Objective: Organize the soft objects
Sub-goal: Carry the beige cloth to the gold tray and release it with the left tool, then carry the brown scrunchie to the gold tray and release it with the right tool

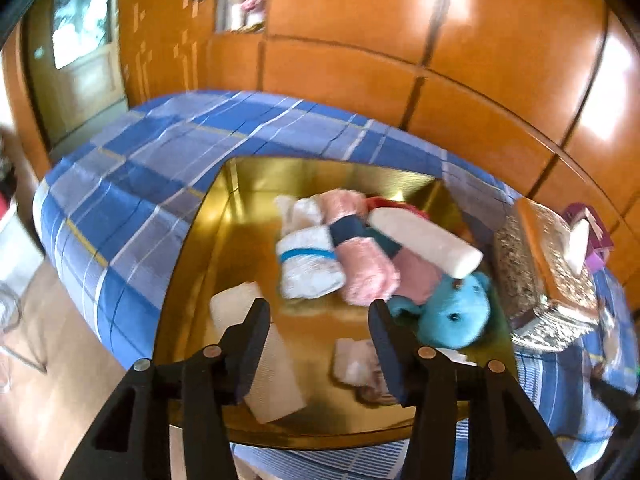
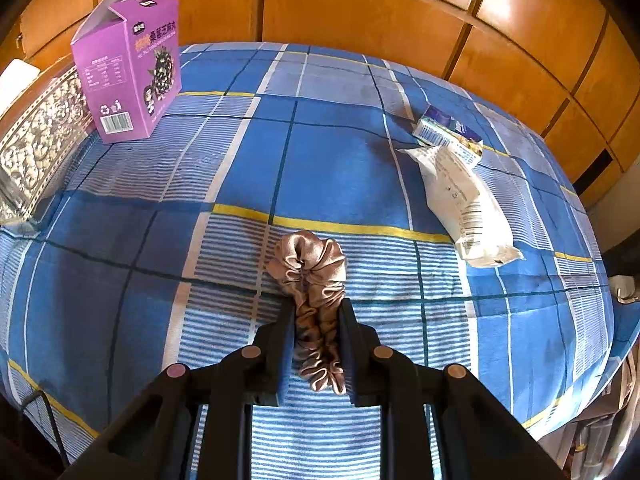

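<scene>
Left tongs (image 1: pixel 318 312): parted, empty.
Right tongs (image 2: pixel 316 310): clamped on one bronze satin scrunchie (image 2: pixel 312 280).
Ahead of left tongs: gold tray (image 1: pixel 224 240), one blue plush toy (image 1: pixel 456 312), two pink rolled towels (image 1: pixel 366 272).

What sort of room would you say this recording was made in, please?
Most likely a bedroom at home: a bed under a blue plaid sheet, glossy wooden wardrobe panels right behind it, and a doorway at the far left. A gold tray of rolled towels lies on the bed.
</scene>
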Tool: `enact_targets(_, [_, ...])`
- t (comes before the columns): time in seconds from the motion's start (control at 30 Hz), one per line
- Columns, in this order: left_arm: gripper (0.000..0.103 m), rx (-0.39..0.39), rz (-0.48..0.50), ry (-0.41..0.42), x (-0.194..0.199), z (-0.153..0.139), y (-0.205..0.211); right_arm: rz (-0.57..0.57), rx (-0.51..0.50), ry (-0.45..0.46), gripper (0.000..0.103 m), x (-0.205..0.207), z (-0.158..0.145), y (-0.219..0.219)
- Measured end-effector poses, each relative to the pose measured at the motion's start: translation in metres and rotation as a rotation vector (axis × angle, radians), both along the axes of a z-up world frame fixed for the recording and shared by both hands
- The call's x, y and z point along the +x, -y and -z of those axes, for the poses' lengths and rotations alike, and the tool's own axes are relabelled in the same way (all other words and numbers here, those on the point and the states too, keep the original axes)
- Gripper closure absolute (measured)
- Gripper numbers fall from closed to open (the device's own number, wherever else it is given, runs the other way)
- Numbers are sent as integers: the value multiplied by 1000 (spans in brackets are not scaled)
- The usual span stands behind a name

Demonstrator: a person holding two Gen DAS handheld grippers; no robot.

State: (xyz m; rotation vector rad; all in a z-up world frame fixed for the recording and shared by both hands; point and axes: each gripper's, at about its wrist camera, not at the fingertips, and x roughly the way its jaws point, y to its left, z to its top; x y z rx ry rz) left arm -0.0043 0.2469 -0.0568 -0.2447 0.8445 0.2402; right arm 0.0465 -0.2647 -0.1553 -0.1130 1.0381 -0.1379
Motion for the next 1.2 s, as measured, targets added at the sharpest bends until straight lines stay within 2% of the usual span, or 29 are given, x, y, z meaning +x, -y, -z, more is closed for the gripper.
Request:
enact_targets(0.2, [50, 74, 79, 36, 2, -11, 27, 12, 74, -44, 84, 26, -9, 3])
enact_targets(0.43, [50, 123, 125, 60, 1, -18, 45, -35, 76, -8, 84, 65, -37, -18])
enact_targets(0.7, [50, 143, 152, 63, -2, -17, 54, -89, 62, 48, 84, 106, -77, -43])
enact_targets(1.0, [50, 151, 181, 61, -3, -14, 63, -70, 76, 90, 84, 151, -116, -51])
enact_targets(1.2, [50, 154, 199, 50, -2, -11, 69, -106, 72, 158, 84, 174, -147, -73])
